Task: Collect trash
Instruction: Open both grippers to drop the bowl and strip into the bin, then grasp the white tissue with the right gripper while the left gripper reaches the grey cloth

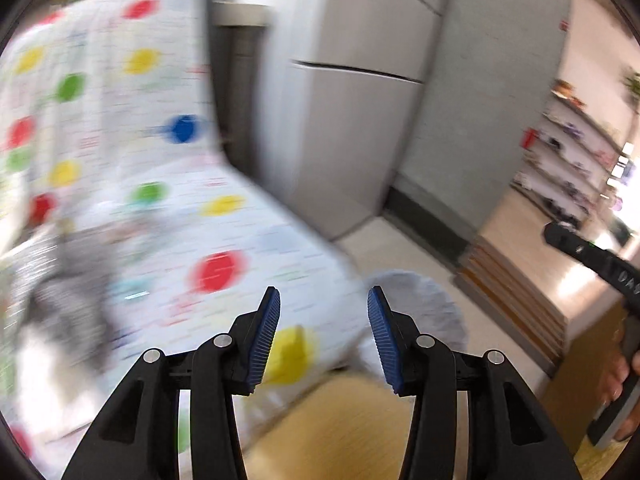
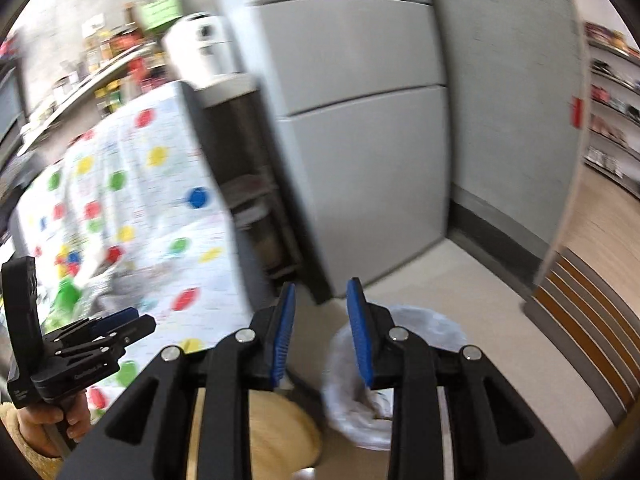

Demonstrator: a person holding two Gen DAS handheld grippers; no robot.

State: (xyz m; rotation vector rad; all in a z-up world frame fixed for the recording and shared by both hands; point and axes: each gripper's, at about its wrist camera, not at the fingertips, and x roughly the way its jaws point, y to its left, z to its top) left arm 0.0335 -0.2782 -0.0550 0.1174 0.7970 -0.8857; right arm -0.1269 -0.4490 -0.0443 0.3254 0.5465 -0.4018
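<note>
Both grippers hung over the table's corner, angled down, jaws parted and holding nothing.

The fridge (image 1: 344,128) stood behind the dotted tablecloth (image 1: 132,184). The left gripper (image 1: 324,336) gaped wider over the cloth's edge; the right gripper (image 2: 320,332) stood narrower. Only the right view looked into the white-lined bin (image 2: 400,360) on the floor beside a round wooden stool (image 2: 276,428), and caught the hand (image 2: 44,420) gripping the left tool. Trash inside the bin was too blurred to tell.

L gripper (image 1: 324,300) jaws apart, R gripper (image 2: 321,294) narrower, empty
</note>
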